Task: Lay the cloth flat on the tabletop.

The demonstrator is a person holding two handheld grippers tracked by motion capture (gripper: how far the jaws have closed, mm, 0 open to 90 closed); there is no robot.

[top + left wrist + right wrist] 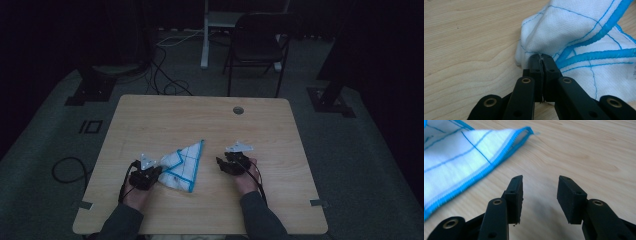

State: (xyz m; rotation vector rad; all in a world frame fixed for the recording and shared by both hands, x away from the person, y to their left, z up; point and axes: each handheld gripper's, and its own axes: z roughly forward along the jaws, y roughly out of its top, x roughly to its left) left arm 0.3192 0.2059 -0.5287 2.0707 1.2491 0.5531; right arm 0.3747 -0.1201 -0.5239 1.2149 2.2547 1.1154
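Note:
A white cloth with blue edging and thin blue grid lines (183, 164) lies folded into a pointed shape on the wooden table (200, 120). My left gripper (155, 172) is at the cloth's left end, and in the left gripper view its jaws are shut on a fold of the cloth (564, 32), pinched at the tips (541, 60). My right gripper (222, 164) hovers to the right of the cloth, jaws apart with only bare wood between them (539, 192). The cloth's corner (474, 157) lies to the upper left of those jaws, not touching them.
A round cable hole (238, 110) sits near the table's far edge. A dark chair (257, 42) and a white stand (210, 25) are on the floor beyond the table, with cables (165, 80) nearby.

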